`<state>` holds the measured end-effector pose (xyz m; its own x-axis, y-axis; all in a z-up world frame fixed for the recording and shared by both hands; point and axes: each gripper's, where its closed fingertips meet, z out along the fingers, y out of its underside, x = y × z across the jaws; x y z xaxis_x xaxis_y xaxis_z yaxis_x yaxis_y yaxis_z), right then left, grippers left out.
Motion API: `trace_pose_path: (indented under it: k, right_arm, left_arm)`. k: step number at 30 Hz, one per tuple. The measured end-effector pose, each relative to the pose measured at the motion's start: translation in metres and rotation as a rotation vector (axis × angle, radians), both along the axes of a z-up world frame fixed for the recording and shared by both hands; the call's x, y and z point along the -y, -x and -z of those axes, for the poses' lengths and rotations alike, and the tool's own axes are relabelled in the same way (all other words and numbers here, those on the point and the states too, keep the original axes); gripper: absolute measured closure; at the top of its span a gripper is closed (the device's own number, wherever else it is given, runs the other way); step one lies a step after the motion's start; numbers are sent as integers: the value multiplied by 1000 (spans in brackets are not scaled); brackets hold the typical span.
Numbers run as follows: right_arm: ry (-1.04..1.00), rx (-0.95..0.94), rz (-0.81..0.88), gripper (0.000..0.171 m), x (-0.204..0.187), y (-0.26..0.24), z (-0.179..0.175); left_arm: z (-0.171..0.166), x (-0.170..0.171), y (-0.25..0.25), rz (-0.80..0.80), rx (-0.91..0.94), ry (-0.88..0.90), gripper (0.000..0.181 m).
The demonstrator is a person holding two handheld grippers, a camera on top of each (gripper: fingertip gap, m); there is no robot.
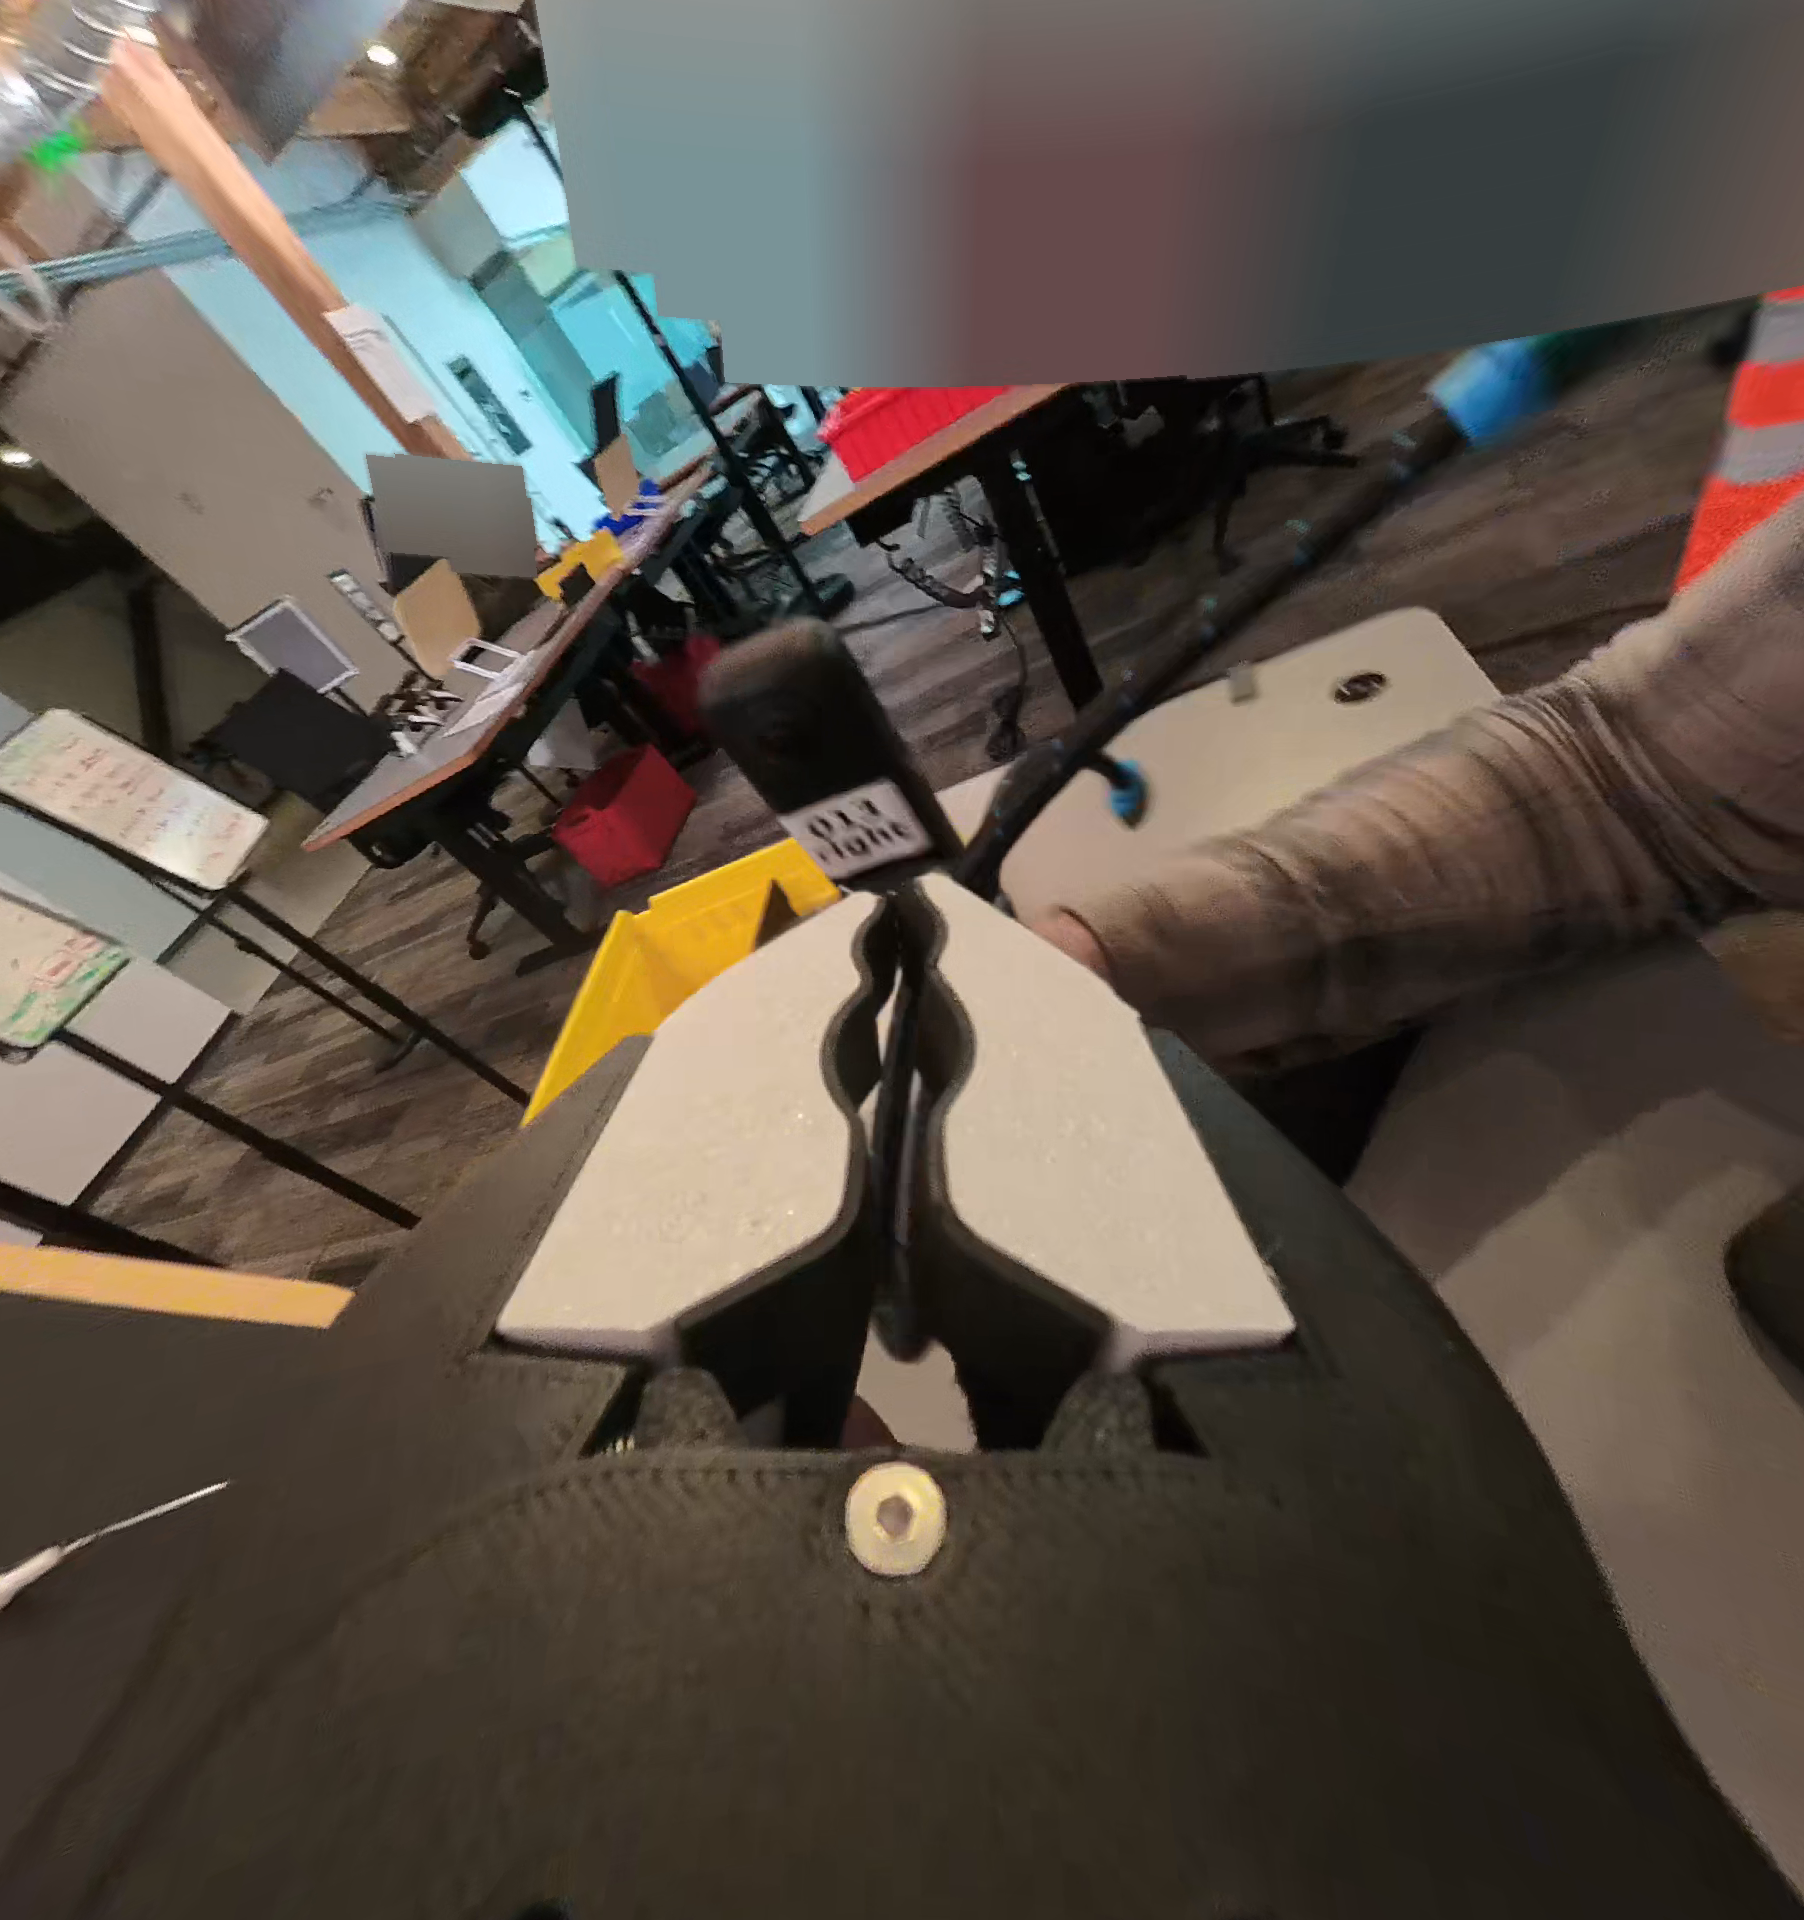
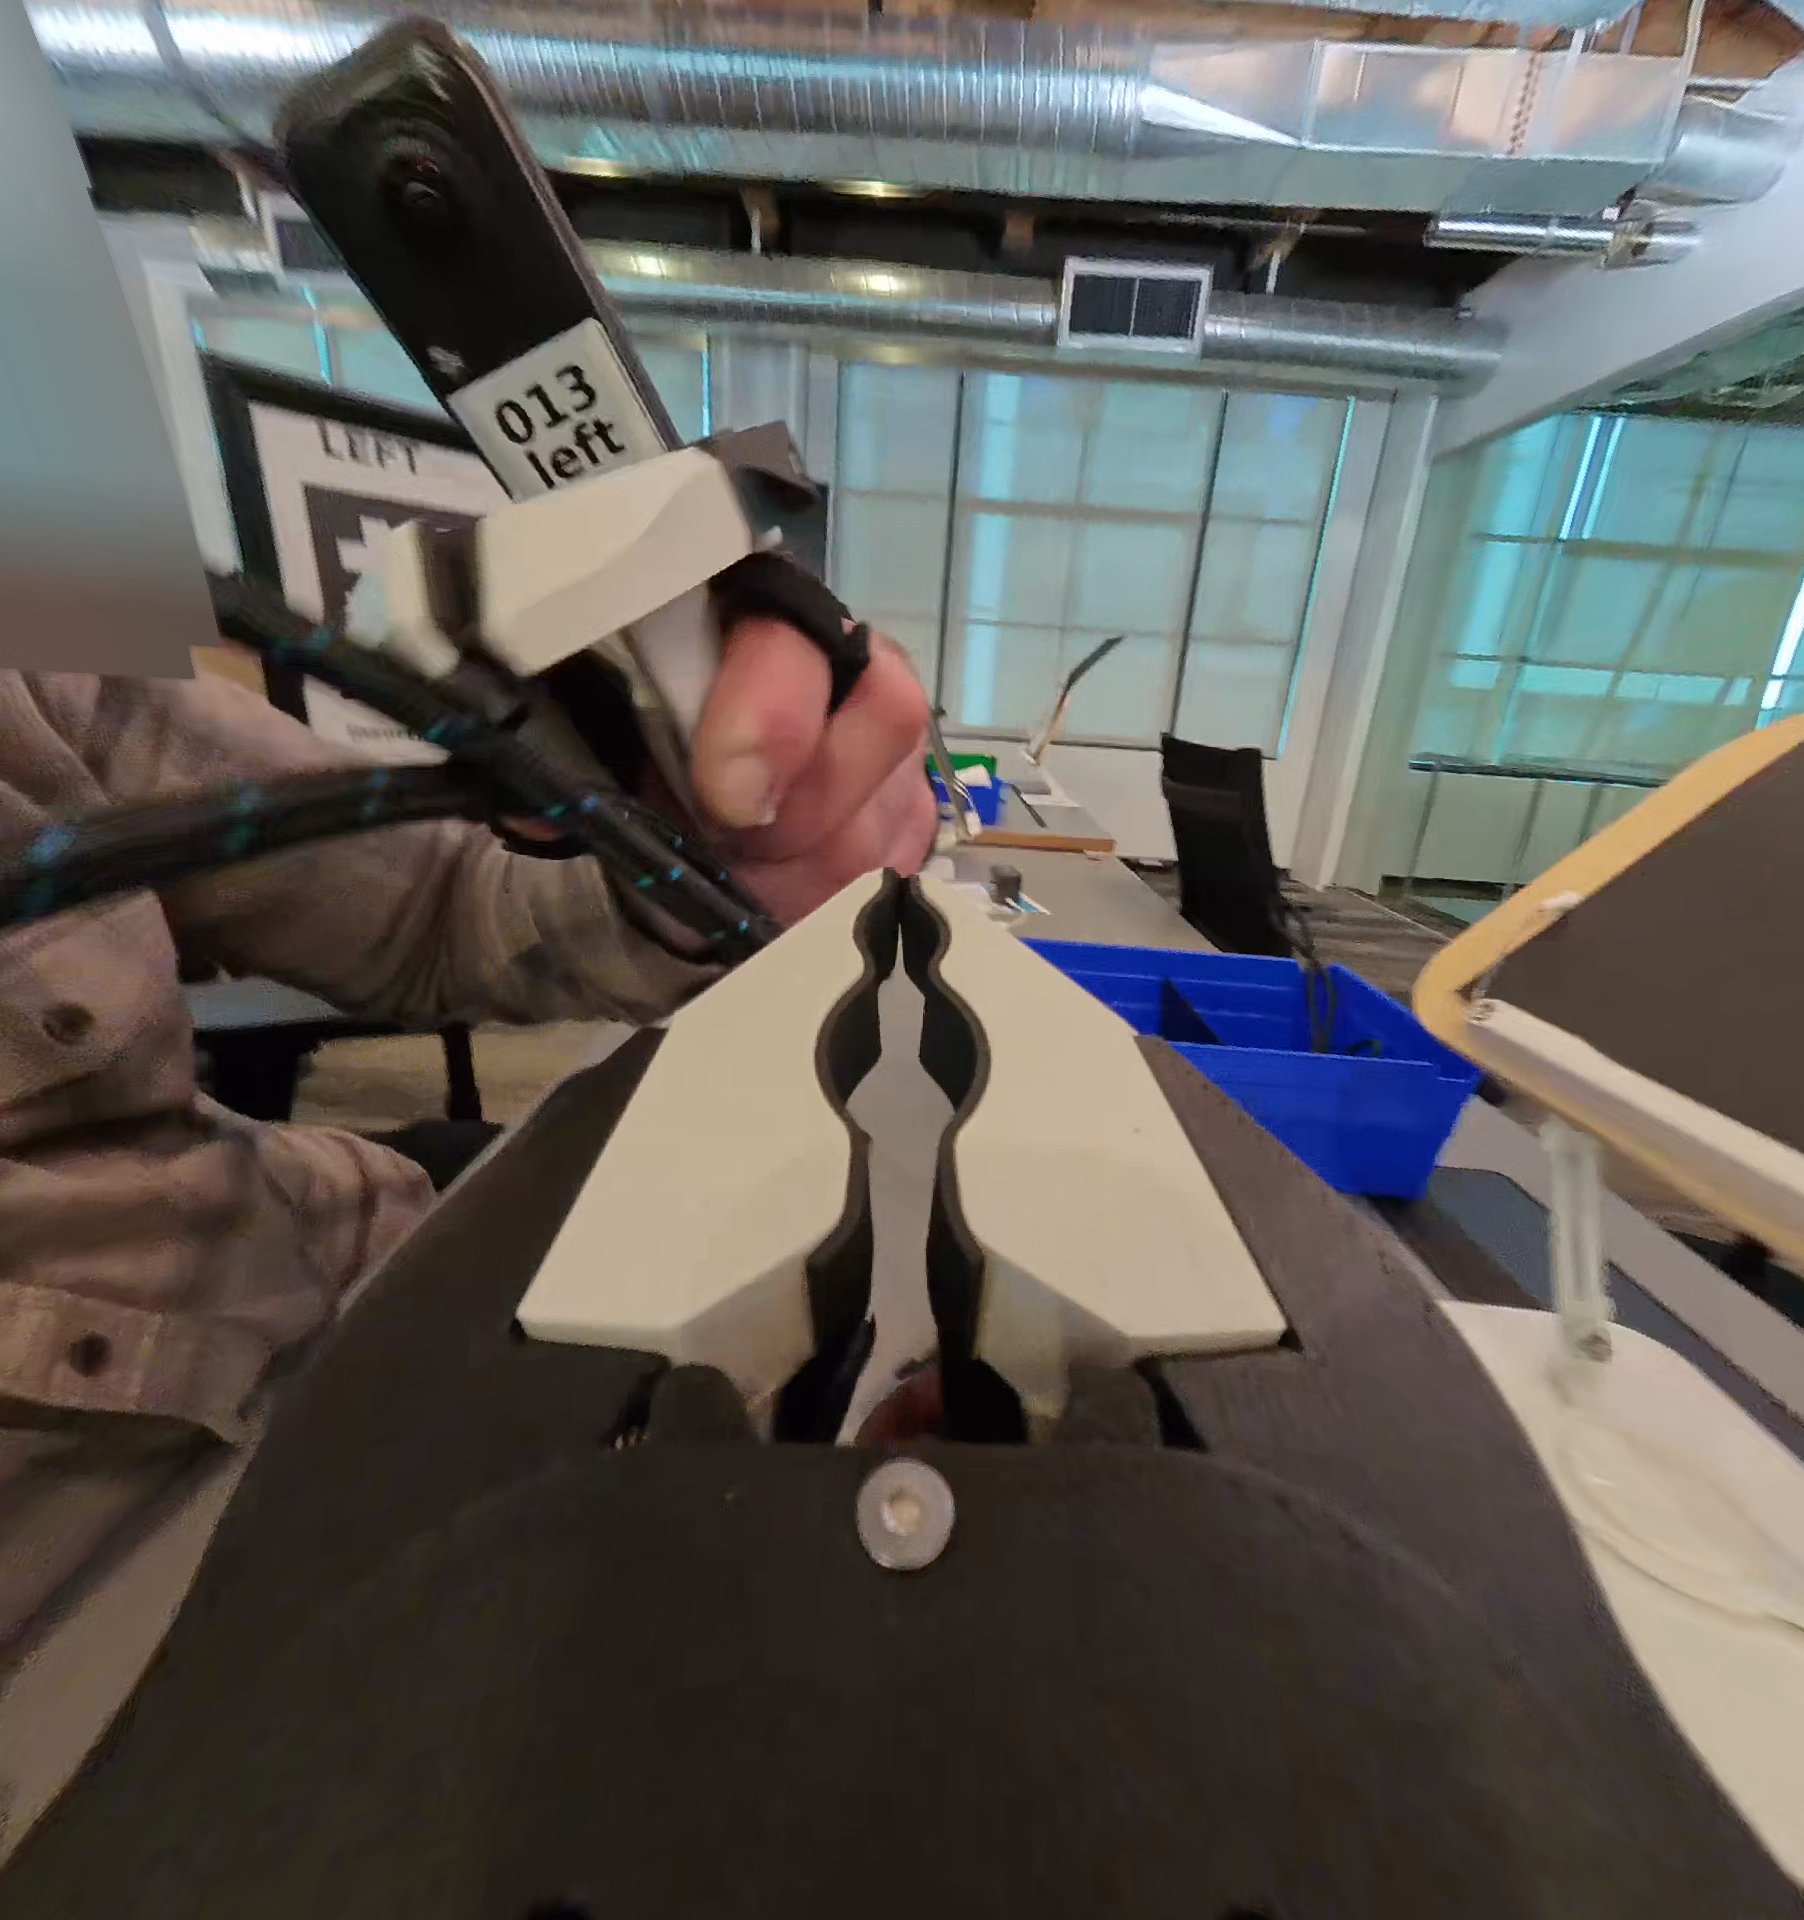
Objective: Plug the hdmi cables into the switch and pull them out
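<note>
No HDMI cable or switch is clearly in view. My left gripper (image 1: 903,909) is shut, with its tips touching. A thin dark strand shows through the slit between its jaws; I cannot tell whether it is held. My right gripper (image 2: 900,891) is shut and empty, with light showing through its slit. Both point out into the room, away from the table. The right gripper's black camera stick (image 1: 804,727) stands just beyond my left tips. The left gripper's white handle (image 2: 607,561) is held in a hand (image 2: 815,748) above my right tips. A black braided cable (image 2: 254,821) trails from it.
A sleeved arm (image 1: 1449,852) crosses the right side over a white table (image 1: 1293,717). A yellow bin (image 1: 669,966) sits beyond the left tips. A blue bin (image 2: 1293,1060) holds a thin black cable. A dark board with a wooden edge (image 2: 1708,883) tilts at the right. About 8 centimeters separates my left fingertips from my right.
</note>
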<state>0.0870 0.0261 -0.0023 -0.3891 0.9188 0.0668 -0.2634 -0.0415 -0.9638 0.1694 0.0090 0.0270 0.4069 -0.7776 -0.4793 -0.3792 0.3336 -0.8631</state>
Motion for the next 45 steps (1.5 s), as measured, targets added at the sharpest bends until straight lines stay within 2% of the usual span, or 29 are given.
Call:
trace_pose_path:
  k: [3, 7, 12, 14, 16, 19, 21, 24, 27, 29, 30, 32, 34, 36, 39, 41, 42, 45]
  right_arm:
    - [73, -44, -23, 171, 9, 4, -2]
    - [50, -39, -6, 171, 19, 6, 0]
    - [-8, -37, 170, 171, 7, 7, 1]
    - [49, -42, 232, 171, -6, 3, 2]
    - [28, -45, 281, 161, -9, -4, 6]
    - [-112, -14, 448, 118, -9, -9, 9]
    - [-154, -6, 539, 100, -12, -16, 8]
    - [-193, 56, 620, 90, -26, -23, 21]
    - [-147, 66, 537, 73, -21, -26, 23]
    - [85, -39, 267, 71, -1, -38, -1]
    - [129, -112, 216, 75, 2, -46, -15]
    - [38, -164, 282, 82, 3, -49, -24]
    - [-10, -195, 346, 106, 2, -52, -32]
    - [-120, -169, 438, 113, 0, -50, -35]
    - [-390, -74, 566, 114, -4, -42, -33]
    - [-647, -36, 643, 125, -3, -38, -27]
    - [-719, -31, 636, 127, 1, -38, -26]
    - [-672, -38, 520, 96, 14, -54, -33]
  left_arm:
    - [-8, -13, 9, -83, 43, -7, 181]
    - [-8, -31, 26, -209, 44, 17, 180]
    - [-6, -36, 32, -246, 32, 39, 180]
    - [-6, -37, 34, -262, 37, 59, 180]
    - [-1, -39, 35, -278, 18, 68, 180]
    - [7, -42, 33, -285, 14, 98, 181]
    - [9, -41, 29, -275, 21, 109, 181]
    - [10, -39, 23, -261, 30, 96, 181]
    - [2, -36, 22, -240, 52, 71, 181]
    - [5, -34, 18, -226, 43, 90, 181]
    - [9, -35, 17, -235, 34, 90, 181]
    - [14, -38, 18, -244, 71, 129, 181]
    - [19, -42, 24, -248, 102, 178, 181]
    - [29, -44, 25, -268, 67, 178, 181]
    - [43, -44, 22, -257, 61, 230, 181]
    - [48, -45, 24, -257, 64, 257, 181]
    - [48, -44, 24, -249, 79, 267, 181]
    - [43, -42, 30, -251, 112, 282, 181]
